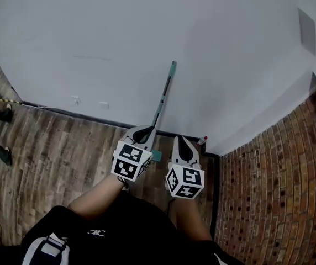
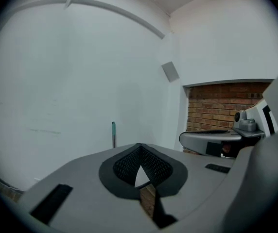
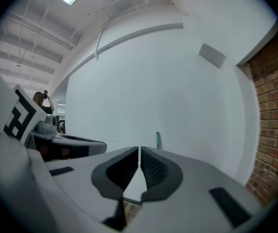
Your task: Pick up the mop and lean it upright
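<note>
The mop [image 1: 163,95] leans upright against the white wall, its grey handle ending in a teal tip. Its teal head [image 1: 156,155] shows on the floor between the two grippers. My left gripper [image 1: 146,129] is shut right in front of the lower handle, with nothing between its fingers. In the left gripper view the jaws [image 2: 139,148] meet and the mop's handle tip [image 2: 113,131] stands beyond them, apart. My right gripper [image 1: 179,139] is shut and empty just right of the mop. The right gripper view shows its closed jaws [image 3: 139,150] and the handle tip [image 3: 158,140] behind.
A brick wall [image 1: 274,181] meets the white wall in a corner at the right, where a small red-capped bottle [image 1: 202,141] stands. A dark baseboard [image 1: 64,110] runs along the wooden floor [image 1: 47,159]. A person's shoes [image 1: 0,114] show at far left.
</note>
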